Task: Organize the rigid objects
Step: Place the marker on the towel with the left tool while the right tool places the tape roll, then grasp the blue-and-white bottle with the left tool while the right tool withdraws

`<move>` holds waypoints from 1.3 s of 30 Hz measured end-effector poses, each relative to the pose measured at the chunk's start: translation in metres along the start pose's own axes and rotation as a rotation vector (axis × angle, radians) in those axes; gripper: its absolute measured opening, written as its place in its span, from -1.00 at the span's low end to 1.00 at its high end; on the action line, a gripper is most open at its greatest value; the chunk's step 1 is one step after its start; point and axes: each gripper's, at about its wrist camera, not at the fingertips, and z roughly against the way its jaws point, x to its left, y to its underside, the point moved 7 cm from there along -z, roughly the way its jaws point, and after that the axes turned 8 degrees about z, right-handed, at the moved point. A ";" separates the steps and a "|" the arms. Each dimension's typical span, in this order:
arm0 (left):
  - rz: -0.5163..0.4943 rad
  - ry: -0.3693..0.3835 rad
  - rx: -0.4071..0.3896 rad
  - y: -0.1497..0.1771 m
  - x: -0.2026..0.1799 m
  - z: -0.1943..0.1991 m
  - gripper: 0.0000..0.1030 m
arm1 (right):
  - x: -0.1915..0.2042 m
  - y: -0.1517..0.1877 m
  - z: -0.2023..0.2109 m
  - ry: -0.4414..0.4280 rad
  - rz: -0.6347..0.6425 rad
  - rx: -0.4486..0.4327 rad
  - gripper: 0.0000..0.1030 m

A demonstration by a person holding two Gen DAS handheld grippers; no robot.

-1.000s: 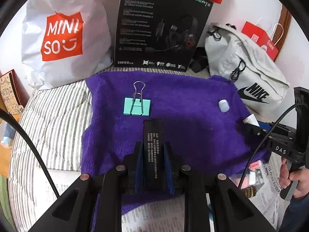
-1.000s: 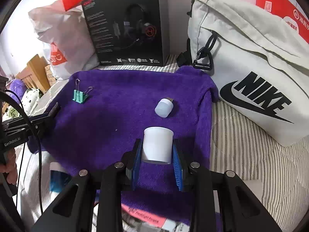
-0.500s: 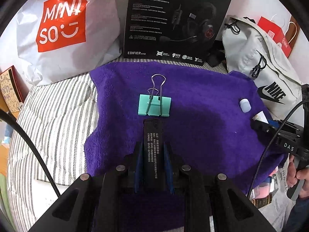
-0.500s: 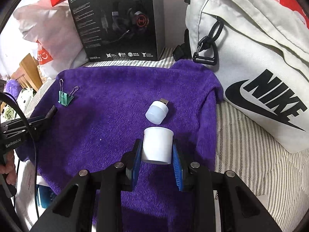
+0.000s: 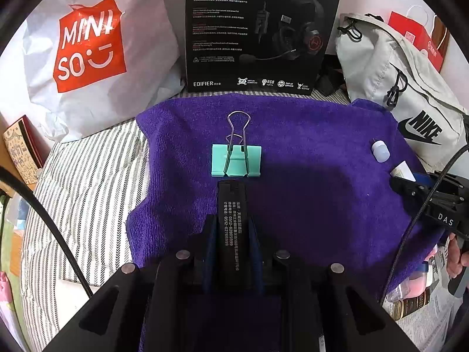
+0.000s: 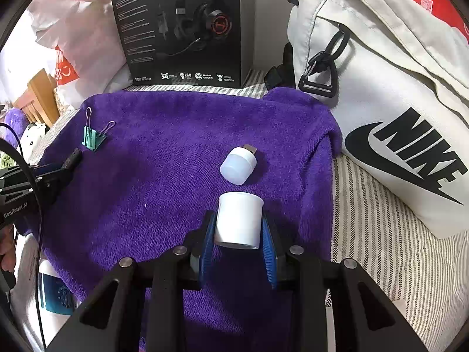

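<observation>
the left claw (image 5: 231,234) is clamped on a slim black bar printed with white text (image 5: 231,223), its tip just short of a mint green binder clip (image 5: 236,160) lying on a purple towel (image 5: 307,146). the right claw (image 6: 238,234) grips a plain white cylindrical cap (image 6: 239,220) above the towel, near a small white usb light (image 6: 239,165) lying on its side.

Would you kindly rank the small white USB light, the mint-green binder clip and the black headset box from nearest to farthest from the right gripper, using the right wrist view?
1. The small white USB light, lying on the purple towel just ahead of the right gripper.
2. The mint-green binder clip, far left on the towel.
3. The black headset box, upright beyond the towel's back edge.
</observation>
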 end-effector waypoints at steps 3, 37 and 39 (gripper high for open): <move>-0.004 -0.001 0.004 0.000 -0.001 0.001 -0.57 | 0.000 0.000 0.000 -0.006 0.004 0.000 -0.39; -0.016 0.069 -0.049 0.043 -0.027 0.085 0.26 | 0.021 0.030 0.083 -0.019 -0.012 -0.085 0.51; -0.026 0.081 -0.046 0.051 -0.034 0.091 0.31 | 0.022 0.036 0.093 -0.016 -0.014 -0.092 0.53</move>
